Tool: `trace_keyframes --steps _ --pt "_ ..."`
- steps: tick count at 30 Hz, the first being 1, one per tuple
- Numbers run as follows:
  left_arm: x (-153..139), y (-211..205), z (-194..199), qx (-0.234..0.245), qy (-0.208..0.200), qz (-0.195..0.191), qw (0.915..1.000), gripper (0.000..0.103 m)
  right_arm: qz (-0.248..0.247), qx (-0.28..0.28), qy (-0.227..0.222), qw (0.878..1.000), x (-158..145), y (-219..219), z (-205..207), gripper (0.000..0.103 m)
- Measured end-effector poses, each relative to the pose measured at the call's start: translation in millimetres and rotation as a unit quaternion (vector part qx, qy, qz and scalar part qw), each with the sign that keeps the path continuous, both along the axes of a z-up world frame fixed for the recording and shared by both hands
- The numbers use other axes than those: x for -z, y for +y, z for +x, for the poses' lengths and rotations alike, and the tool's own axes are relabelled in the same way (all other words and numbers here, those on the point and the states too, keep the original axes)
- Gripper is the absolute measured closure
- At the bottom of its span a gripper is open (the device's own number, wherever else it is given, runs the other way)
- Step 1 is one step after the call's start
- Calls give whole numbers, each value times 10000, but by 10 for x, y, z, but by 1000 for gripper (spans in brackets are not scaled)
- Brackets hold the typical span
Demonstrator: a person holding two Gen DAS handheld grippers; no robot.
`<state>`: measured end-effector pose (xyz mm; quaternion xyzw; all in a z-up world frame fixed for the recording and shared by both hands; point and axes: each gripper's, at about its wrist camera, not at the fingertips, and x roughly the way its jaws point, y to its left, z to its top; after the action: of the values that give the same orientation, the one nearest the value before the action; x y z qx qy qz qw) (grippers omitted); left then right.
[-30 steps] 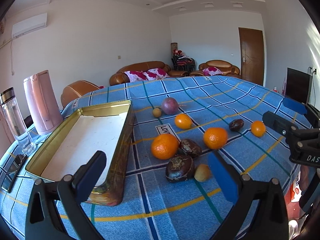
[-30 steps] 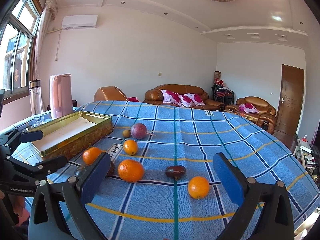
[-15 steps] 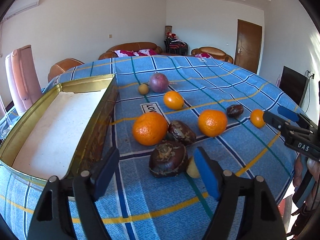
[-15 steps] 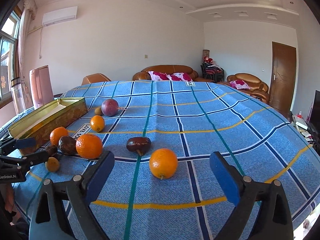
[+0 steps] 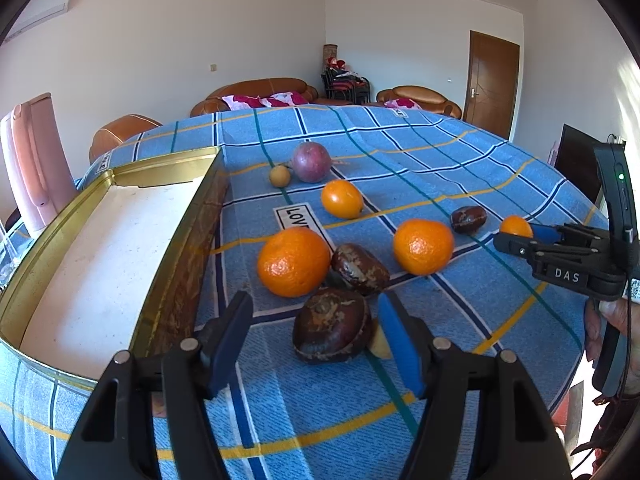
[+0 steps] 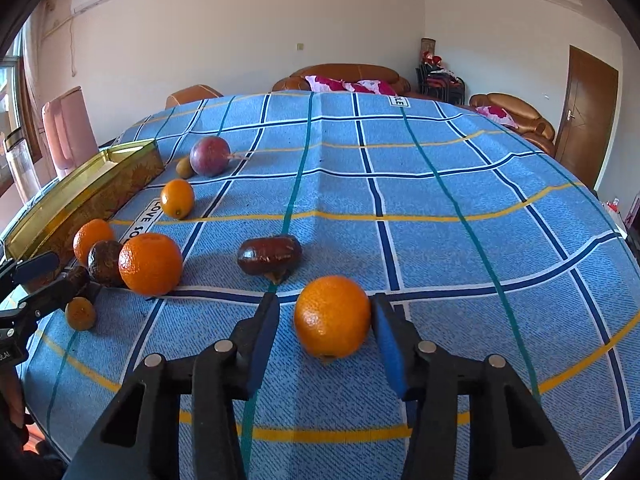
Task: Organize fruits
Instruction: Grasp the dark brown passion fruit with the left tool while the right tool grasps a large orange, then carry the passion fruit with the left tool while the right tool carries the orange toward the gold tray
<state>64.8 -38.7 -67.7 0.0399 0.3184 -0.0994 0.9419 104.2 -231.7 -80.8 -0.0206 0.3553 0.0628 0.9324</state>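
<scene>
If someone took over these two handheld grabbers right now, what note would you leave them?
Right gripper: jaws closing around the nearest orange; one pad touches, a gap shows on the other side, not yet gripped.
Left gripper: jaws closing around a dark brown fruit, not touching it yet.
Gold tin: no fruit in it.
The other fruits lie loose on the blue checked cloth.
Done: nothing moved into the tin.
Left: every fruit, presumably into the tin.

Bright daylight, sharp pics, soft shadows, heavy fisheye warp w/ dark corners.

Blue checked tablecloth (image 6: 440, 208), orange fruits (image 6: 332, 320), gold tin (image 5: 168, 168).
</scene>
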Motion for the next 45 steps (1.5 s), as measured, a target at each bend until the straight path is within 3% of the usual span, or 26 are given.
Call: trace_keyframes --steps 3,8,12,22,45 --pt "18 53 54 -111 91 106 9998 40 -57 -55 102 9999 31 28 25 63" --pt "93 46 52 38 241 154 9996 56 -121 -92 182 9997 42 55 32 64" --pt "91 80 62 78 267 7 9996 60 -93 -102 181 9997 33 47 31 64" --pt "37 131 -43 111 -158 -149 9997 74 -152 -279 -320 9990 -30 82 -110 65" --pt "-14 222 -154 144 -509 -494 9974 78 -167 -524 -1351 9893 -109 117 -363 65"
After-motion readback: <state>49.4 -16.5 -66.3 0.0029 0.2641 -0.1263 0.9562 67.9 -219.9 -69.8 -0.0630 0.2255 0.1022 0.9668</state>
